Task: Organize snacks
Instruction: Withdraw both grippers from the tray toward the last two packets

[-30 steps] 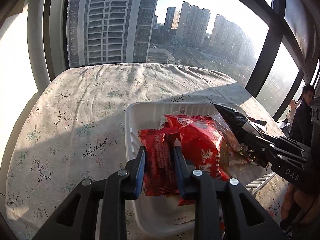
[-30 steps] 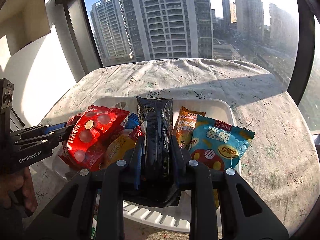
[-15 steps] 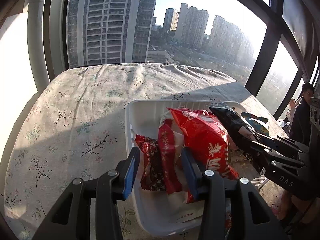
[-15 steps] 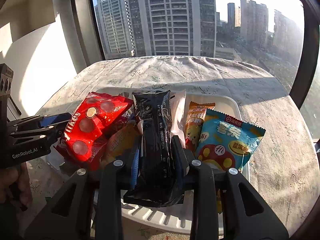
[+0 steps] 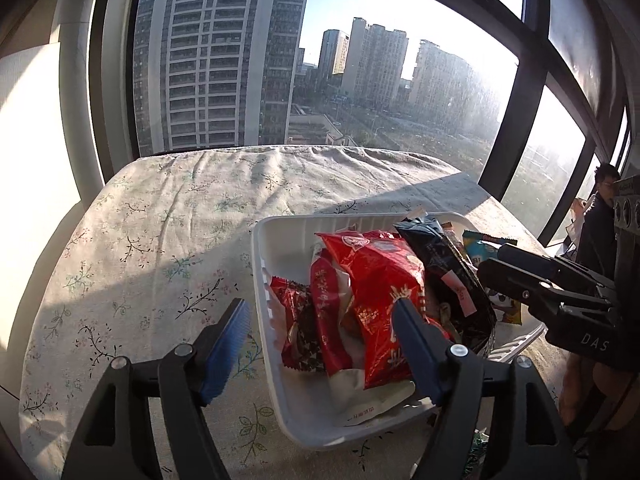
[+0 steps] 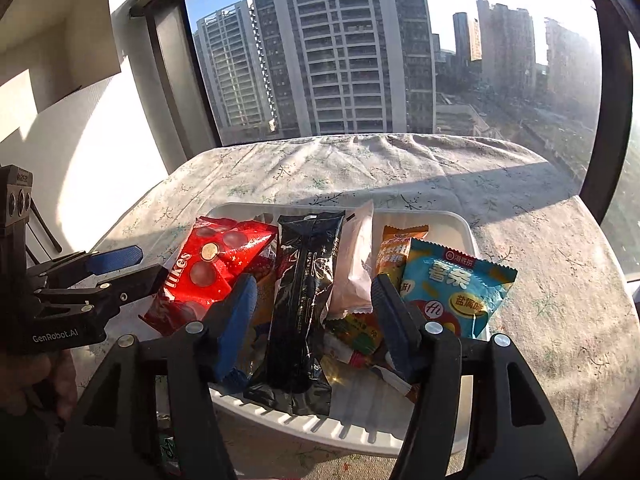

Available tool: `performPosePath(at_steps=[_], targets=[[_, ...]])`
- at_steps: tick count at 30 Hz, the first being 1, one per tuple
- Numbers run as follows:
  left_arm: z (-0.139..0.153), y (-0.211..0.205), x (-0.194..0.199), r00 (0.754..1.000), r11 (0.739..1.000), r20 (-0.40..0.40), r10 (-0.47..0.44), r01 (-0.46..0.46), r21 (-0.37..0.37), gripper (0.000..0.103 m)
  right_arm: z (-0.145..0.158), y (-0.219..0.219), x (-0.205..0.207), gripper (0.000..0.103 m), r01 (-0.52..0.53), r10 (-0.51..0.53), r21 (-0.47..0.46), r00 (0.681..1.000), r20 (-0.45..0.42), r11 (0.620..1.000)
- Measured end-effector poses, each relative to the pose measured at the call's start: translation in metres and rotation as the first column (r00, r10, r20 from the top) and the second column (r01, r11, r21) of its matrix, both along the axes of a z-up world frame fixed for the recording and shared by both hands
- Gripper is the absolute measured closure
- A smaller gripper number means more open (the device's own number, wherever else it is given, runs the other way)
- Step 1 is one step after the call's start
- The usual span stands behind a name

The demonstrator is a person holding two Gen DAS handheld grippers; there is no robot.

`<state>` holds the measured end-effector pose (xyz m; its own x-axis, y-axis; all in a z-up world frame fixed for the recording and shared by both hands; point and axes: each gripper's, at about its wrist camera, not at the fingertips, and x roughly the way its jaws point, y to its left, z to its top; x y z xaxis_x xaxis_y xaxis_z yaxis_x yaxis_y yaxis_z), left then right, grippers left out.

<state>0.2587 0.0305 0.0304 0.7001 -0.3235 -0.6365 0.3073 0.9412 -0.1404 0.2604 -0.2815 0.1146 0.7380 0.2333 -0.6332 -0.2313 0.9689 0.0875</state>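
Observation:
A white plastic tray (image 5: 264,264) (image 6: 436,222) on the floral tablecloth holds several snack packs. My left gripper (image 5: 320,320) is open over the tray's near left rim; small dark red packs (image 5: 316,312) and a big red bag (image 5: 380,280) lie loose between its fingers. My right gripper (image 6: 312,300) is open at the tray's near edge; a long black pack (image 6: 304,288) lies between its fingers, resting in the tray. A red Likes bag (image 6: 208,268), a pale pink pack (image 6: 356,264), an orange pack (image 6: 396,248) and a blue chip bag (image 6: 452,284) lie around it.
The floral tablecloth (image 5: 168,216) covers the table to the far edge under a large window. A seated person (image 5: 600,216) is at the far right of the left wrist view. A dark window frame post (image 6: 612,128) stands right of the table.
Both grippers have opened: the left let go of the small red pack, the right let go of the black pack, and both packs now rest in the tray. Both grippers pulled back slightly.

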Motion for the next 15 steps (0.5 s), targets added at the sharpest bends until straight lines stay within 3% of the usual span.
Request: performPosePath(at_steps=[3, 7, 12, 15], targets=[[0.007, -0.010, -0.013, 0.998, 0.997, 0.010, -0.064, 0.064, 0.031, 0.013, 0.015, -0.001, -0.009, 0.029, -0.036, 0.035, 0.042, 0.999, 0.031, 0.998], [0.009, -0.031, -0.041, 0.984, 0.975, 0.017, -0.175, 0.171, 0.140, 0.005, 0.039, -0.001, -0.028, 0.021, -0.048, 0.047, 0.071, 0.999, 0.022, 0.996], [-0.005, -0.064, -0.082, 0.942, 0.884, -0.020, -0.335, 0.322, 0.338, 0.005, 0.053, -0.007, -0.075, 0.021, -0.048, 0.048, 0.053, 0.999, -0.002, 0.997], [-0.014, -0.075, -0.097, 0.919, 0.831, -0.059, -0.390, 0.379, 0.407, 0.005, 0.050, -0.025, -0.117, 0.021, -0.042, 0.043, 0.102, 0.999, -0.008, 0.994]])
